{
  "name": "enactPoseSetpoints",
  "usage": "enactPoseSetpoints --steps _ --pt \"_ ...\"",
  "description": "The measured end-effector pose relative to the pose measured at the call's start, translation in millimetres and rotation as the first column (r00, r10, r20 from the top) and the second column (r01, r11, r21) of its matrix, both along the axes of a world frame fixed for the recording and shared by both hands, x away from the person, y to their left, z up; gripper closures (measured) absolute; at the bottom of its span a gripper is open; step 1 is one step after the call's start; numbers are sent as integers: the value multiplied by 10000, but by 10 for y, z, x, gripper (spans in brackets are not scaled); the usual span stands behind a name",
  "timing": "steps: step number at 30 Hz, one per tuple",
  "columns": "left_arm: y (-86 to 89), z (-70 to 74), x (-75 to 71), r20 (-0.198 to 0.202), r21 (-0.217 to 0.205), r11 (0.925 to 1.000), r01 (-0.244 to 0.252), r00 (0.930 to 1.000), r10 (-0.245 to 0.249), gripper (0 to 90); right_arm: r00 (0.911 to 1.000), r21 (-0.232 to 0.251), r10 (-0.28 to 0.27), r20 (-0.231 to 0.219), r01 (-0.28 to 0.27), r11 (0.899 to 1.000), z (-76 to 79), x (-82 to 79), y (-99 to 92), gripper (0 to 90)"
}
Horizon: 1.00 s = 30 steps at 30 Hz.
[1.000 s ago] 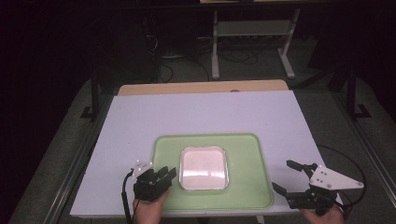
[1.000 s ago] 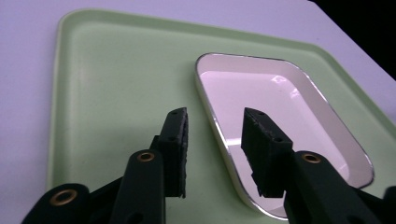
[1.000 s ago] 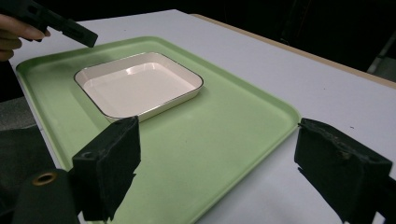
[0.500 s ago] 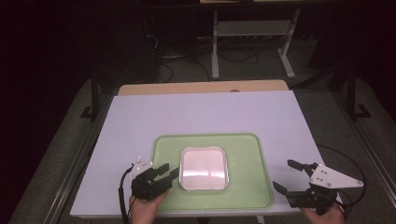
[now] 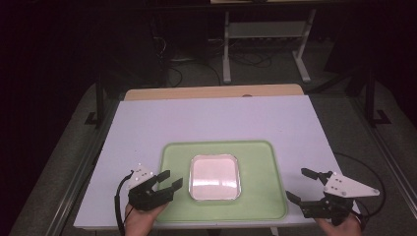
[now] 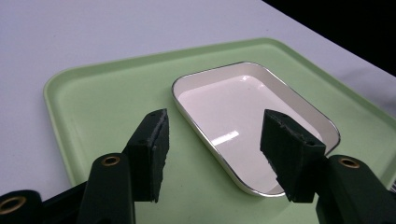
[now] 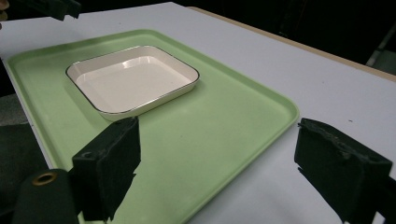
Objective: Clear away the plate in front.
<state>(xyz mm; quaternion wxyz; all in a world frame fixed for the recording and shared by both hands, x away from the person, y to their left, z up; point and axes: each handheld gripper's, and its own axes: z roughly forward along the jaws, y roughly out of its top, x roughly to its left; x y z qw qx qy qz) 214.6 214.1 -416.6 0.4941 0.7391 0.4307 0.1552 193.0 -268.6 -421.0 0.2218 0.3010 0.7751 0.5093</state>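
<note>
Tray's near corner cut off

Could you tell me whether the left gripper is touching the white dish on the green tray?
Apart. In the left gripper view, the left gripper has its jaws, which have just been opening, raised over the white dish, with nothing between them.

We're looking at a lab-style test setup here, not a home or kitchen. We see a plain white table with a bare wooden strip along its far edge, sitting in a metal frame on grey carpet. Behind it the room is dark, and we make out loose cables trailing over the floor and the legs of a pale metal stand. On the table we've got just a green tray with a white dish on it, laid out neatly like a staged recording bench.
</note>
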Motion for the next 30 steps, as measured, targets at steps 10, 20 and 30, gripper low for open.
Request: enactPoseSetpoints --steps 10,20,30 --pt "136 34 7 122 315 9987 404 9991 -408 316 10000 -74 -43 -72 43 10000 -10 13 -16 137" --pt "324 82 -72 646 740 9956 573 9960 -621 285 9998 -115 -70 -162 68 9999 -20 29 -27 138" --pt "436 -58 -221 662 534 9981 315 9972 -350 264 9998 -97 -38 -202 36 9999 -29 39 -16 138"
